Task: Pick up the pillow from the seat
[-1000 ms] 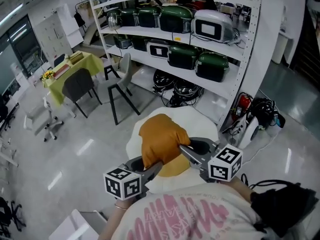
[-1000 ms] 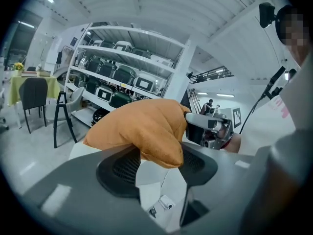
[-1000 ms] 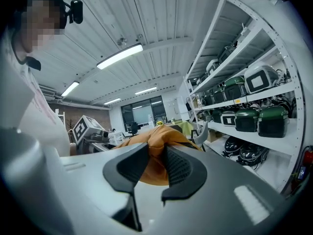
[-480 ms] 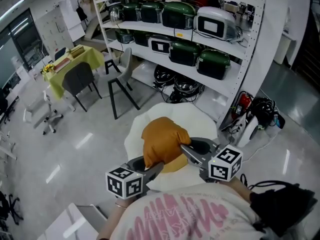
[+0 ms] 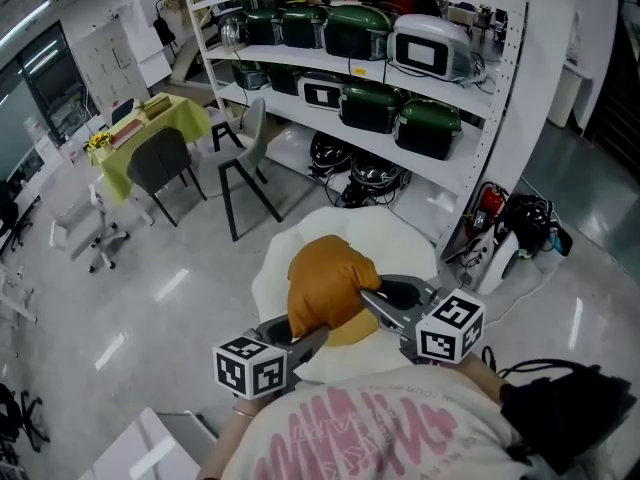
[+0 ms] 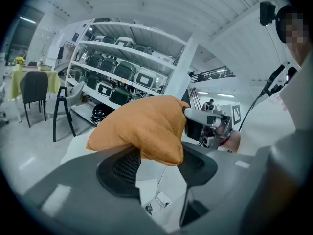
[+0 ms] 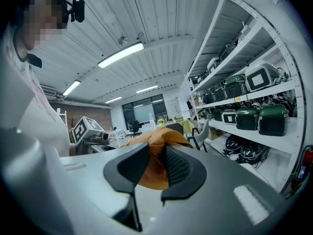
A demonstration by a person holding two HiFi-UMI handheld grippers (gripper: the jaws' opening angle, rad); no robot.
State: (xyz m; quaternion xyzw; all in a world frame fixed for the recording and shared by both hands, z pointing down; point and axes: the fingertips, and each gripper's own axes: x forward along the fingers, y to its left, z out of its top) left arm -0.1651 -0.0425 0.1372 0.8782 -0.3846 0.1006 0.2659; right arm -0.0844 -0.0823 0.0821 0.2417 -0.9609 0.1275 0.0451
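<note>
Pinching the pillow (image 5: pixel 325 286) from both sides, left gripper (image 5: pixel 306 337) and right gripper (image 5: pixel 368 300) fingers are holding it above the seat (image 5: pixel 405 240); pickup is looking essentially done.

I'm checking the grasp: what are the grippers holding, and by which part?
Both hold the orange pillow: the left gripper pinches its lower corner, and the right gripper pinches a fold on the opposite side.

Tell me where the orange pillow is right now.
Head view, centre: the orange pillow is clamped between the left gripper and the right gripper, over the white seat, in front of the white shelving unit.
</note>
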